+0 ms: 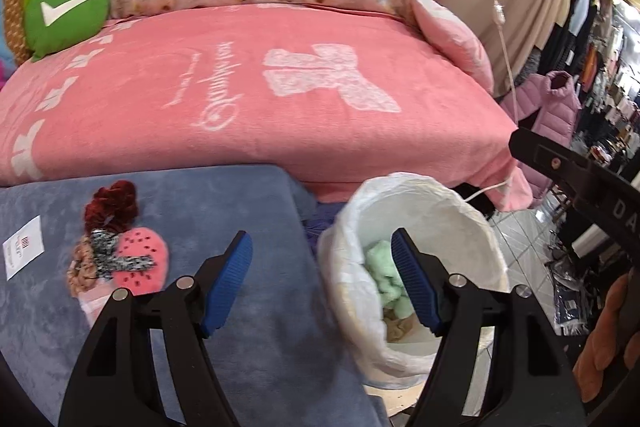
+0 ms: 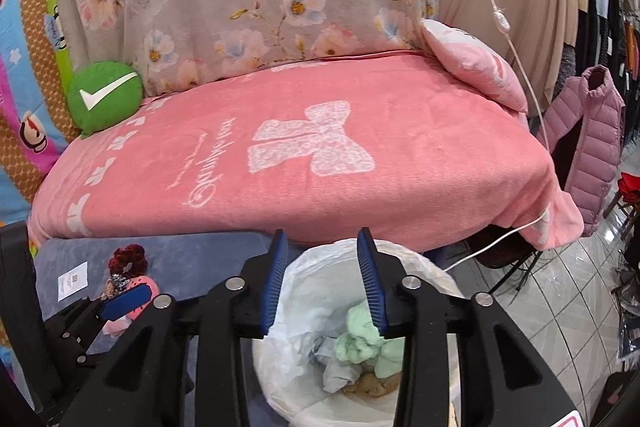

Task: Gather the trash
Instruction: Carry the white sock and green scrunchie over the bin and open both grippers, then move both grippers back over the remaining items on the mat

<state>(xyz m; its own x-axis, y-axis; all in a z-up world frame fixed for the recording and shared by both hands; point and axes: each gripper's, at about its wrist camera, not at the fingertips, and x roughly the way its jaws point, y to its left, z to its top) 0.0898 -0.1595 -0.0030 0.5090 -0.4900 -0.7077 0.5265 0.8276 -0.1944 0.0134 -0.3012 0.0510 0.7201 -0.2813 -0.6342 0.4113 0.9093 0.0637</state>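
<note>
A white bin with a plastic liner [image 1: 424, 199] [image 2: 320, 267] stands beside a blue-grey cushion [image 1: 224, 203]. Inside lie a pale green crumpled piece [image 1: 380, 267] [image 2: 360, 339] and brown scraps [image 2: 376, 383]. A heap of scraps [image 1: 116, 251] [image 2: 128, 275], dark red, speckled grey, tan and a pink strawberry shape, lies on the cushion. My left gripper [image 1: 322, 247] is open and empty, straddling the cushion edge and bin rim. My right gripper [image 2: 322, 239] is open and empty above the bin.
A pink blanket with a white bow [image 1: 256, 87] covers the sofa behind. A green checkmark pillow [image 1: 66, 13] sits at left, a pink pillow [image 1: 452, 39] at right. A white tag [image 1: 24, 247] lies on the cushion. Clothes racks and a tiled floor [image 2: 560, 307] are at right.
</note>
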